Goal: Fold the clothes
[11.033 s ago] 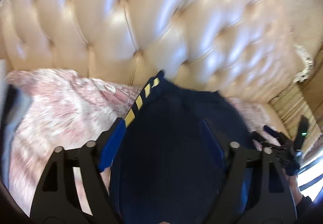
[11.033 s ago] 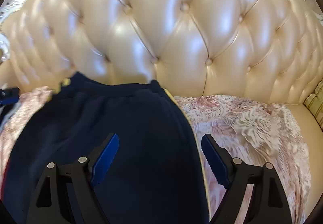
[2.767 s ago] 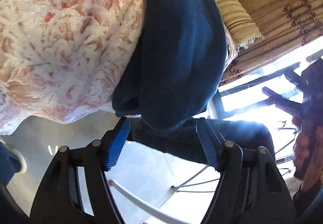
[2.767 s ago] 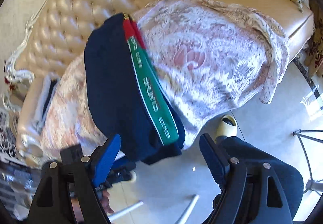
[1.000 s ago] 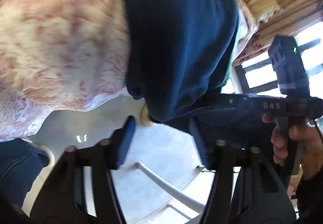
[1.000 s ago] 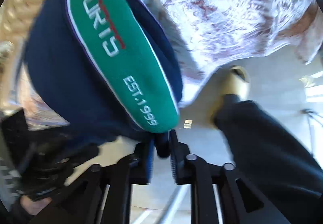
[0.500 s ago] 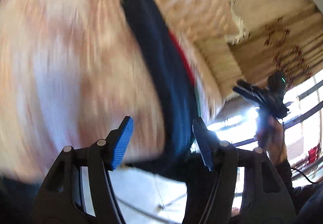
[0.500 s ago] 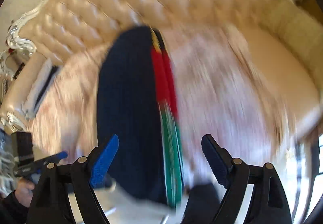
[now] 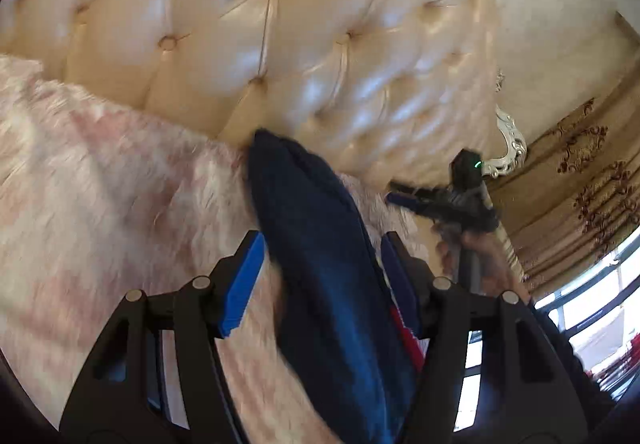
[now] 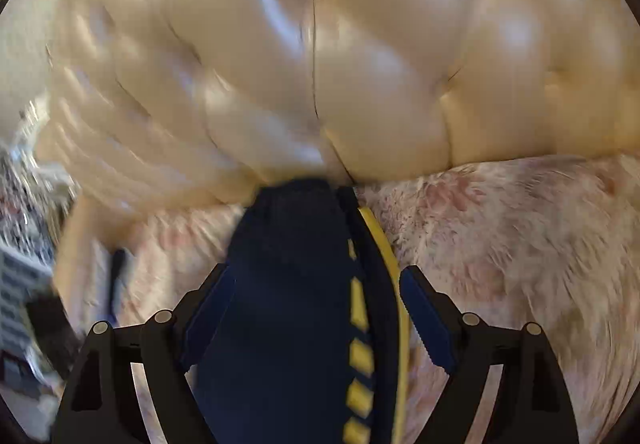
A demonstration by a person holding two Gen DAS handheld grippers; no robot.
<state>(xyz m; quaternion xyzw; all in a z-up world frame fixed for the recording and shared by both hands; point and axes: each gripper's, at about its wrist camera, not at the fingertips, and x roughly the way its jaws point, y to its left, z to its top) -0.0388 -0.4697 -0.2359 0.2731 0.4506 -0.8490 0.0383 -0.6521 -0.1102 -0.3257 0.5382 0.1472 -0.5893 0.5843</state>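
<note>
Left wrist view: low over pink floral throw (image 9: 100, 204), tilted, facing tufted cream backrest (image 9: 280, 44); navy garment (image 9: 320, 244) close between own fingers; right gripper (image 9: 404, 196) seen at right, curtain (image 9: 592, 172) beyond

Right wrist view: equally near, level, facing same backrest (image 10: 320, 44) head-on; image blurred

Shared: backrest, throw (image 10: 520, 244), garment (image 10: 288, 284) running away from both lenses

A cream tufted sofa (image 9: 280, 28) carries a pink floral throw (image 9: 100, 180) over its seat; the navy garment (image 9: 320, 244) lies on the throw, reaching the backrest.
</note>
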